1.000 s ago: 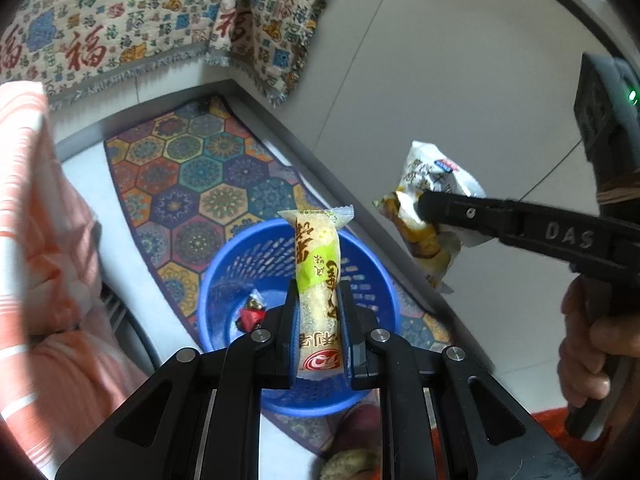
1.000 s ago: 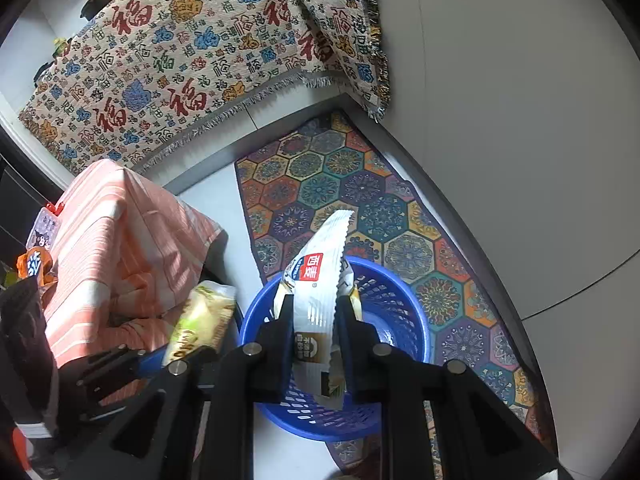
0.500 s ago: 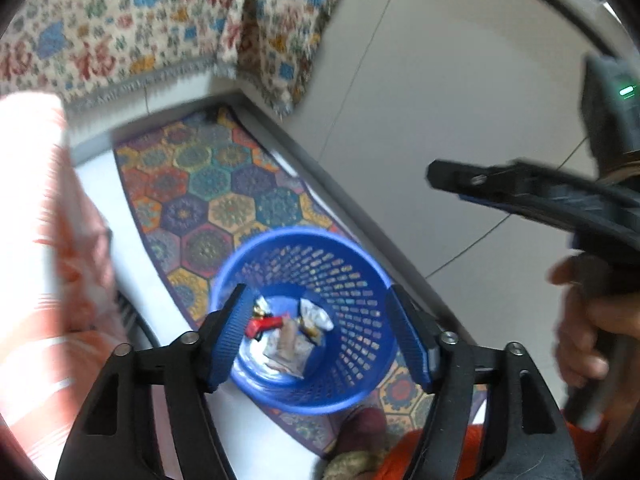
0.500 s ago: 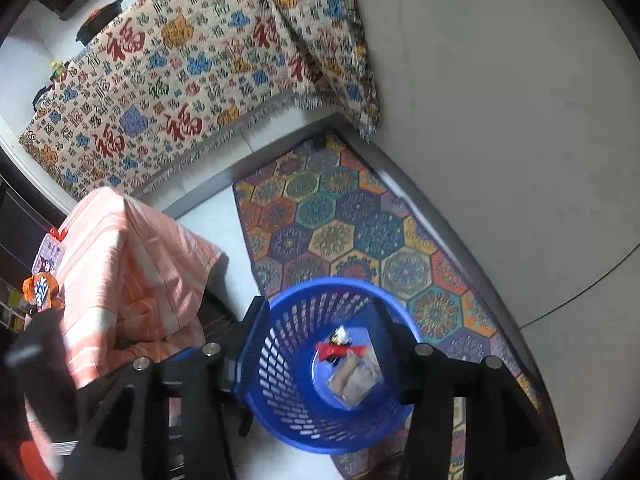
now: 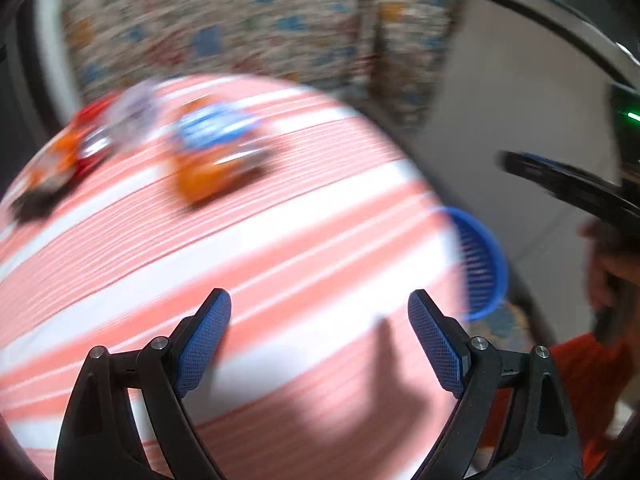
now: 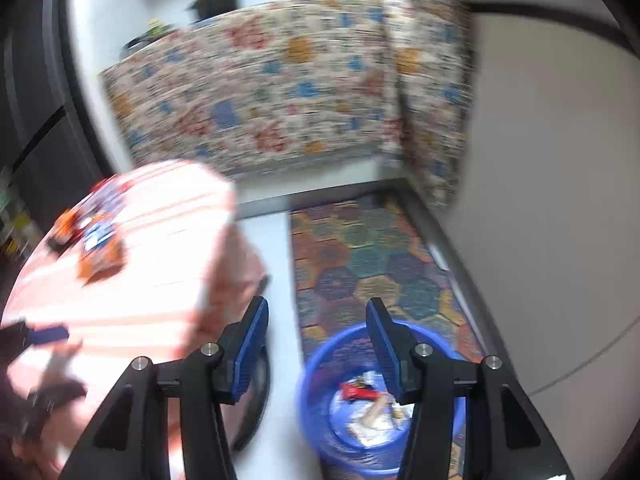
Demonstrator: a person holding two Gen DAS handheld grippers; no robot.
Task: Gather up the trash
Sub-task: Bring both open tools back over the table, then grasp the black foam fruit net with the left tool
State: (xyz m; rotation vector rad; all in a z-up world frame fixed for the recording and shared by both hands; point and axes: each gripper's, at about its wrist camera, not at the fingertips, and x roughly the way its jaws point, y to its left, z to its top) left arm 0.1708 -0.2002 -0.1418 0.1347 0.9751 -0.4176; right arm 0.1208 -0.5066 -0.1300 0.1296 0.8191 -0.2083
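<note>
Both hand-held grippers, the left one (image 5: 319, 344) and the right one (image 6: 316, 350), have just been opening and hold nothing. Wrappers (image 5: 218, 152) lie far left on the striped table (image 5: 280, 248), crowded together. A fast grab may knock them off, missing the blue basket (image 6: 316, 400).

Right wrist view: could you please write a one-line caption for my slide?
Open right claw hovers over the blue basket holding wrappers, beside the striped cloth where packets lie.

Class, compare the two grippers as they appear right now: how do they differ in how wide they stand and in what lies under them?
The left gripper stands with jaws spread wide; the right gripper stands narrower. The left hangs over the striped pink cloth; the right hangs beside the blue basket, over floor and rug. Shared: both have blue pads, point downward and hold nothing; the left's jaws have just opened further.
</note>
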